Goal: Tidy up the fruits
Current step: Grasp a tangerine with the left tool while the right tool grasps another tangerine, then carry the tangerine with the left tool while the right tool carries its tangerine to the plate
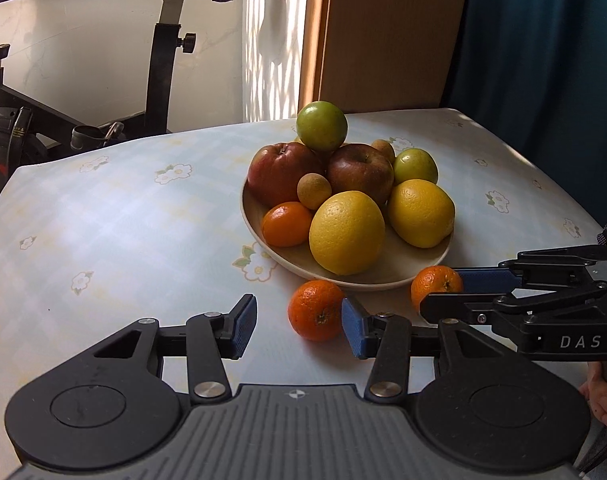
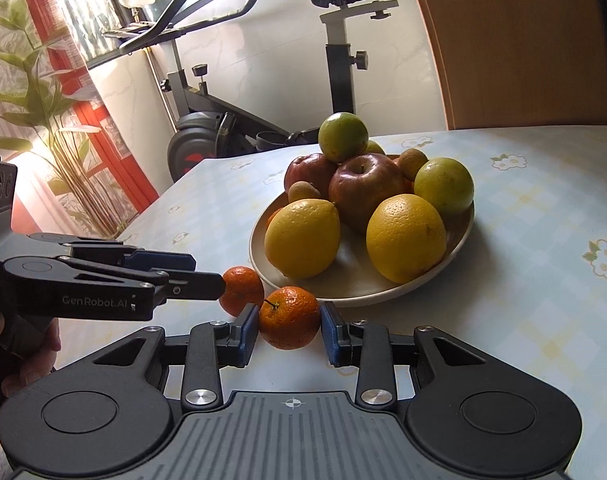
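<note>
Right tool (image 2: 290, 330): clamped on mandarin (image 2: 289, 317), beside plate (image 2: 355, 286).
Left tool (image 1: 299, 326): apart, empty; second mandarin (image 1: 315, 314) touches one pad.
Right view only: plant (image 2: 43, 112).

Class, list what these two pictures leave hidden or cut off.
Small brown fruit at the plate's back, left wrist view: mostly hidden by apples.
Left tangerine, right wrist view: partly covered by the left gripper.
Exercise bike, left wrist view: cut off by the frame's edge.

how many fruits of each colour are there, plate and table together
Orange mandarins: 3, one on the plate, two on the table
Yellow citrus: 2
Red apples: 2
Green fruits: 2
Small brown fruits: 2
Total: 11 clearly seen; another may sit hidden behind.
</note>
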`<act>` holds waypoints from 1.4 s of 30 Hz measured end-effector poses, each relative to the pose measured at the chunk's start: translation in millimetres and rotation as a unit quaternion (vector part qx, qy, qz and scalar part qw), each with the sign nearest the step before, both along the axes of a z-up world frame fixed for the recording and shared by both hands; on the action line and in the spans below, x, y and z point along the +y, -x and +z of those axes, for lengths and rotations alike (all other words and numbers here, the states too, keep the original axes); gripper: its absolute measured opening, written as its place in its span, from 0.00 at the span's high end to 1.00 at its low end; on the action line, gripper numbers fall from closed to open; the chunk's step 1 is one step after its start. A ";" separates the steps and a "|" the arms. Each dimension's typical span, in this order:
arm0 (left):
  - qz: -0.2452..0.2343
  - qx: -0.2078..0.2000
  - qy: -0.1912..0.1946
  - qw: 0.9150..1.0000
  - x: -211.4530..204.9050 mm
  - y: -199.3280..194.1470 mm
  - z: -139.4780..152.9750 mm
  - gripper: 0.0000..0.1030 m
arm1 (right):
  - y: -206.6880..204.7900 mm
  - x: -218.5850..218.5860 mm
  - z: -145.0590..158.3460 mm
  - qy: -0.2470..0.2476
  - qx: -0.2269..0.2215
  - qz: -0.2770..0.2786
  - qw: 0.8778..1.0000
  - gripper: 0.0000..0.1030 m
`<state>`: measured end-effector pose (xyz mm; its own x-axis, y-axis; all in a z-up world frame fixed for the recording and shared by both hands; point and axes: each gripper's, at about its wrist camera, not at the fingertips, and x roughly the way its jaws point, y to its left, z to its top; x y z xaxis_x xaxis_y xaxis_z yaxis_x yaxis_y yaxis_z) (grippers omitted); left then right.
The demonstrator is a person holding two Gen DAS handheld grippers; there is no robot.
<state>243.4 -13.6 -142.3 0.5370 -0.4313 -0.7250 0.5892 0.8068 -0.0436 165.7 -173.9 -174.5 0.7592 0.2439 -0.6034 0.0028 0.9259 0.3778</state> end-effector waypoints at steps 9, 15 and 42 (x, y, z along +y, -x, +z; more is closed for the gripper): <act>0.004 0.004 -0.001 1.000 -13.4 -7.4 -8.9 0.52 | 3.1 -9.3 -2.1 -0.004 -0.006 -0.014 1.000 0.70; -0.011 -0.014 -0.015 1.000 -17.1 -0.6 -12.6 0.63 | 4.1 -13.8 -2.5 -0.007 -0.008 -0.020 1.000 0.70; 0.037 -0.039 0.043 0.998 -11.7 -41.7 23.4 0.63 | -31.9 -12.6 -8.3 0.024 -0.005 -0.013 1.000 0.70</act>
